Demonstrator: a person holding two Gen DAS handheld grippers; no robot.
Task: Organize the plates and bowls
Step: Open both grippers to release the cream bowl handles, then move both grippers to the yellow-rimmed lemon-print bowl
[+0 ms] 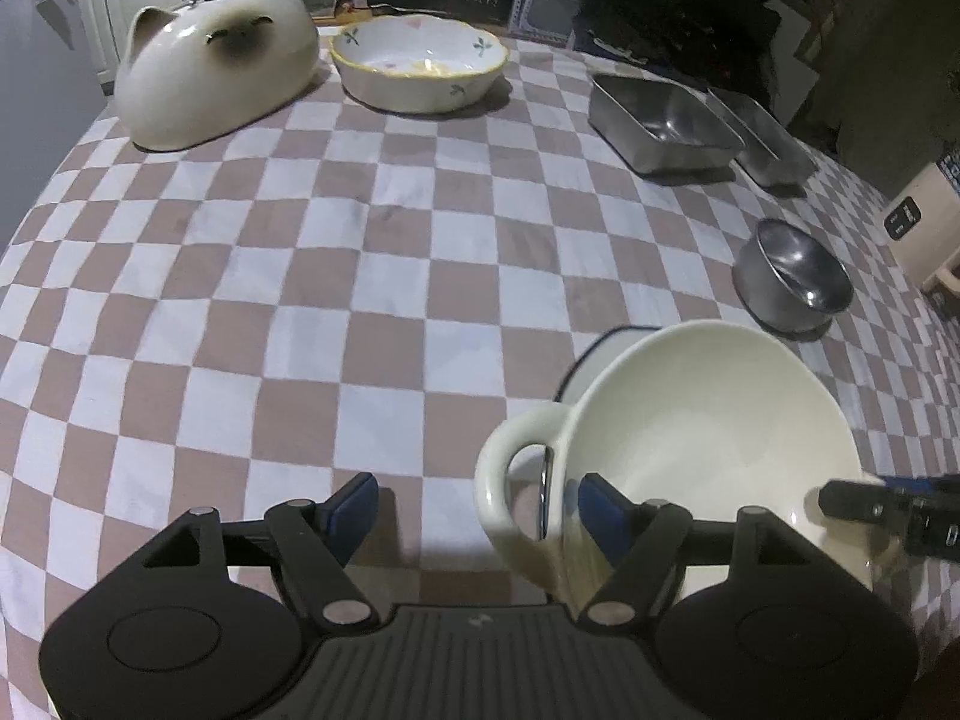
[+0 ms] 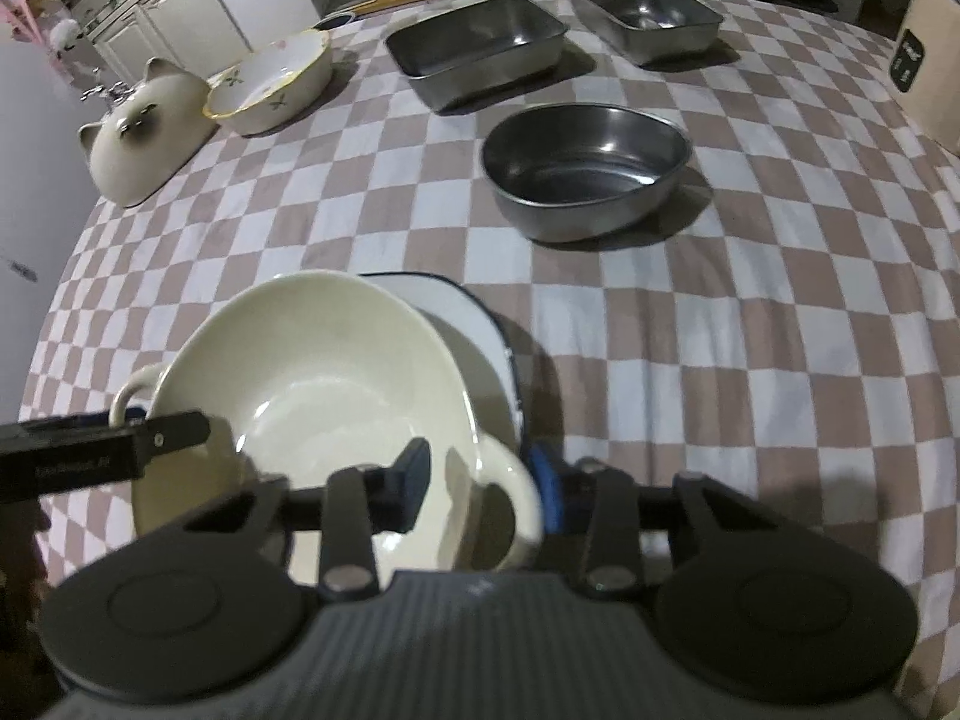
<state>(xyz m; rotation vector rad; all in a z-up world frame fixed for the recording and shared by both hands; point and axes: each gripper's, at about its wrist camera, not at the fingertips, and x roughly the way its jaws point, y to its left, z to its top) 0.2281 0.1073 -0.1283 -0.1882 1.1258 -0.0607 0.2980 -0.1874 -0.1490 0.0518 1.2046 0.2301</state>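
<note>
The left claw [image 1: 474,516] stands released, its blue pads wide apart on either side of one loop handle of a cream two-handled bowl [image 1: 708,420]; one pad sits inside the bowl's wall, the other outside the handle. The right claw [image 2: 483,483] is likewise spread, straddling the opposite handle, not yet pinching. The bowl sits tilted on a white plate with a dark blue rim [image 2: 480,324], which lies on the checkered counter [image 2: 720,360].

Beyond, a round steel bowl [image 2: 585,174] stands apart, then two rectangular steel trays (the nearer [image 2: 480,48], the farther [image 2: 648,12]), a floral ceramic bowl [image 2: 270,84] and a cat-shaped ceramic dish [image 2: 150,132].

To do this step well, I judge each claw should close squarely on its handle (glazed ceramic is likely slippery), then both should lift together and level.
</note>
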